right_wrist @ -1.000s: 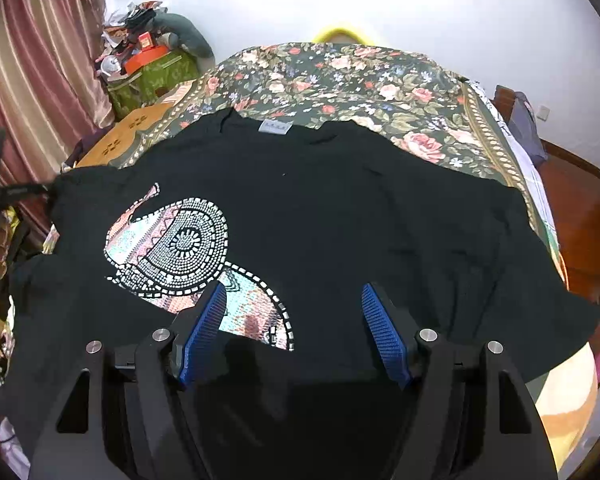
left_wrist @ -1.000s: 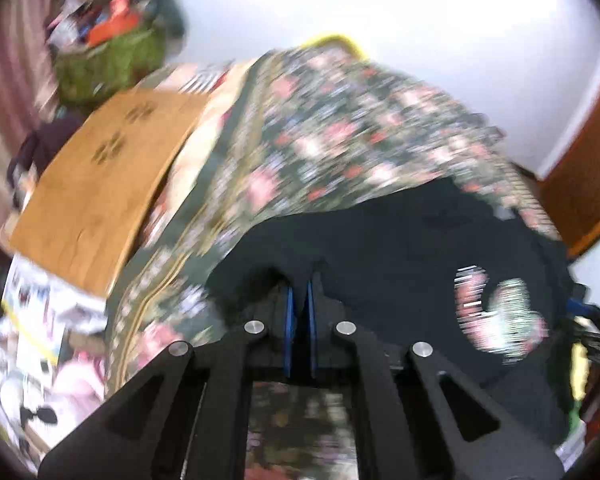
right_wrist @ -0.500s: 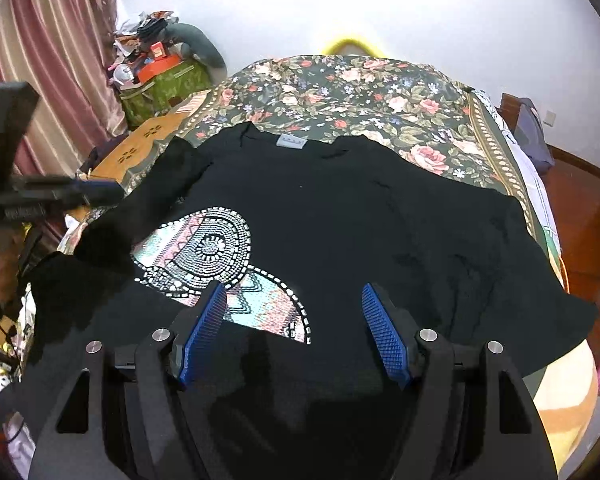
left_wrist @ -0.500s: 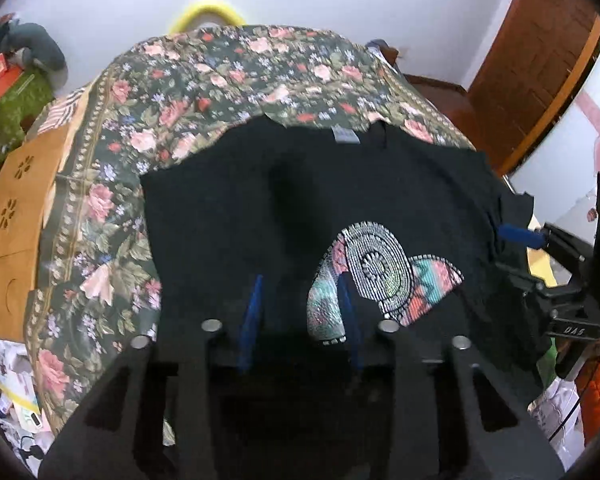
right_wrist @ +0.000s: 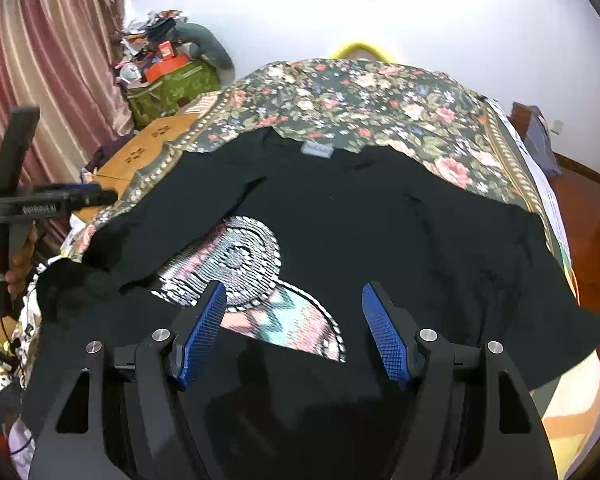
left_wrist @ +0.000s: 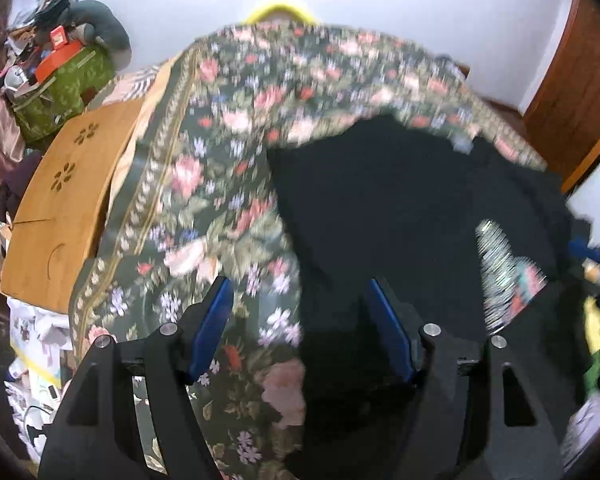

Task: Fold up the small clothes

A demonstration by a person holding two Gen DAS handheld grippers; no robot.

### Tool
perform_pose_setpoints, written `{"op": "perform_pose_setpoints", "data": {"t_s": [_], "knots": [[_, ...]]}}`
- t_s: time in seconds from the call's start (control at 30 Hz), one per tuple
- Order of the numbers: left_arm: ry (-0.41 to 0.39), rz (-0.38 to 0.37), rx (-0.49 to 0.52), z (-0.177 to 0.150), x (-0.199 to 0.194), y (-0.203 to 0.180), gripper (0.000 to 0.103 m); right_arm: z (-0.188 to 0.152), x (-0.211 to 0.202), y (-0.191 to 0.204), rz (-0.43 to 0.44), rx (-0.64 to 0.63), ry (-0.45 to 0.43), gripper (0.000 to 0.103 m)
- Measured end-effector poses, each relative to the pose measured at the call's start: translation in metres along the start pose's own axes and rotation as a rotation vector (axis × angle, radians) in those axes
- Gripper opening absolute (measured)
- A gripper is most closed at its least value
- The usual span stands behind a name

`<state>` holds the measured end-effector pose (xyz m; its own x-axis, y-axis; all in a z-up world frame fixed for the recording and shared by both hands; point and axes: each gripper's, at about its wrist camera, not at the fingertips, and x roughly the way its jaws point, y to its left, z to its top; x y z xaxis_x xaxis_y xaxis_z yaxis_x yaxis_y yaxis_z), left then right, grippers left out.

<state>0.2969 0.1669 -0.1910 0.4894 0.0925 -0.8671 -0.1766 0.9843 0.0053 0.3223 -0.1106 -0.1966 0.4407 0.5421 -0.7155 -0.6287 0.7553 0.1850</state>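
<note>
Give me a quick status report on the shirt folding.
Left gripper open, empty. Right gripper open, empty. Black shirt on bedspread, left sleeve folded in. Nothing blocking.

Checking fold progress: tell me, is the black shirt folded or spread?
Partly folded: black shirt lies spread on the bedspread, with its left side flipped over the print.

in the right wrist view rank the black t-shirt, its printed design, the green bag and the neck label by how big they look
1. black t-shirt
2. printed design
3. green bag, though it lies farther from the camera, so its true size is unsure
4. neck label
</note>
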Motion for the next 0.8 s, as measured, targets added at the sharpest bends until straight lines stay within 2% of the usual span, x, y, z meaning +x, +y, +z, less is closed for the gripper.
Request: {"op": "perform_pose_setpoints", "data": {"t_s": [0.13,0.27,0.4,0.6,0.8], "knots": [[0.076,0.031,0.042,-0.017,0.030,-0.004,0.069,-0.014,-0.012,-0.023,-0.057,0.043,0.009,0.067],[0.077,0.040,0.065,-0.016,0.026,-0.009,0.069,-0.027,-0.036,-0.052,-0.119,0.083,-0.018,0.067],[0.018,0.043,0.098,0.004,0.005,-0.024,0.069,-0.042,-0.060,-0.088,-0.175,0.174,-0.049,0.067],[-0.006,-0.029,0.114,0.032,-0.002,-0.055,0.073,-0.058,-0.072,-0.129,-0.182,0.315,-0.068,0.067],[0.051,-0.015,0.168,0.035,0.028,-0.089,0.074,-0.046,-0.060,-0.132,-0.158,0.284,-0.098,0.067]]}}
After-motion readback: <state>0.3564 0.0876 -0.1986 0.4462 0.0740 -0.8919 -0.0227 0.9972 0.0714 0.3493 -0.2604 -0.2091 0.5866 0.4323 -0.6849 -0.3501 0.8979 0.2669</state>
